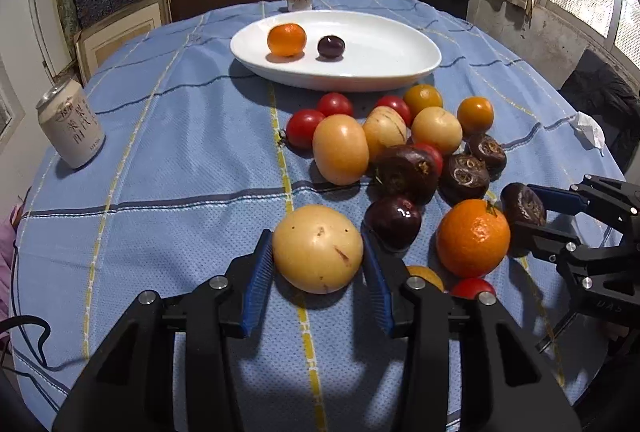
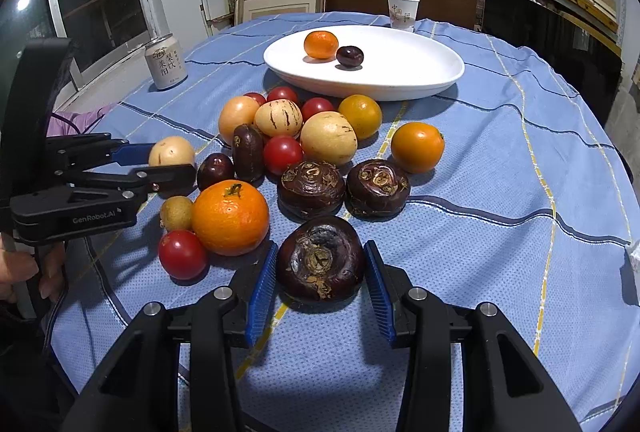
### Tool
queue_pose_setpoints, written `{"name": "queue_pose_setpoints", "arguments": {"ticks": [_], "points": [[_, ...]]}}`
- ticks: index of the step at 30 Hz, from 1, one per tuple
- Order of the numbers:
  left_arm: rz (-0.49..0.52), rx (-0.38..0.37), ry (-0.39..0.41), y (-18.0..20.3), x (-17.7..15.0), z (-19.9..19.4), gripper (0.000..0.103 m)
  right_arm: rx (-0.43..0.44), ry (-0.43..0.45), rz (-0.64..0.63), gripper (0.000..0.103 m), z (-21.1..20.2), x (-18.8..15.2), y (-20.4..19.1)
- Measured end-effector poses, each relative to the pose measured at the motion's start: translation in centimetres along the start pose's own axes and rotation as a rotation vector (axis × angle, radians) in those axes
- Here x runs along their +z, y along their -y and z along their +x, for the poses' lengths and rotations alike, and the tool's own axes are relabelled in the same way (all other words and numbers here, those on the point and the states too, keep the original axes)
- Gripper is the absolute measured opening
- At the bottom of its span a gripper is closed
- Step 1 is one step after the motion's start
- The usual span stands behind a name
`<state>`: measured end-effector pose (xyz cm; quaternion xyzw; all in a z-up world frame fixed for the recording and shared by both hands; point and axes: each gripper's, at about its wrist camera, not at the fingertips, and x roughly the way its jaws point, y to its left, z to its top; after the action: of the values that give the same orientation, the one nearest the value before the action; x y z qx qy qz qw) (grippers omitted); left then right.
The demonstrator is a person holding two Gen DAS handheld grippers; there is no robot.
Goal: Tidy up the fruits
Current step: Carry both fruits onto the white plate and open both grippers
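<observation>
The left gripper (image 1: 318,264) clamps a pale yellow fruit (image 1: 318,248) on the near tablecloth (image 1: 180,160), both blue pads touching it. To the right, the right gripper (image 2: 320,272) grips a dark water chestnut (image 2: 320,258). A small tomato (image 1: 474,288) sits half-hidden behind the left gripper's finger.

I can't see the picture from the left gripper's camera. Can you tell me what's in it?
The left gripper has its blue pads on both sides of a pale yellow fruit on a blue checked tablecloth. Behind it lies a pile of tomatoes, oranges and dark fruits, then a white plate holding a small orange and a dark plum.
</observation>
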<state>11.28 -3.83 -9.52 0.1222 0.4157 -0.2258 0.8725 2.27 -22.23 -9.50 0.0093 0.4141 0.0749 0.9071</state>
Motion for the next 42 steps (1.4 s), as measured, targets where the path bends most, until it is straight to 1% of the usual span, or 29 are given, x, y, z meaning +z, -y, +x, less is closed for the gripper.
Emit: {"name": "queue_pose_setpoints", "arguments": {"ticks": [5,9,17,22,36,39,42], "points": [[0.004,0.043,0.039,0.1,-0.1,-0.9,0.043,-0.002,0.009,0.002,0.044,-0.2,0.0,0.0],[-0.002,0.055,0.064,-0.1,-0.2,-1.6,0.043,-0.007,0.018,0.003,0.044,-0.4,-0.1,0.0],[-0.021,0.055,0.086,-0.5,-0.2,-2.4,0.043,-0.021,0.028,0.003,0.044,-0.7,-0.6,-0.1],[-0.022,0.054,0.095,-0.5,-0.3,-2.9,0.043,-0.037,0.067,0.004,0.044,-1.5,-0.8,-0.2],[-0.032,0.051,0.107,-0.5,-0.3,-3.5,0.043,-0.045,0.098,0.031,0.044,-2.4,-1.0,0.3],[-0.032,0.049,0.115,-0.5,-0.1,-3.8,0.043,-0.060,0.115,0.034,0.044,-2.9,-0.6,0.8],[-0.026,0.049,0.135,-0.6,1.1,-4.5,0.043,-0.089,0.142,0.039,0.044,-3.8,0.6,1.8]]}}
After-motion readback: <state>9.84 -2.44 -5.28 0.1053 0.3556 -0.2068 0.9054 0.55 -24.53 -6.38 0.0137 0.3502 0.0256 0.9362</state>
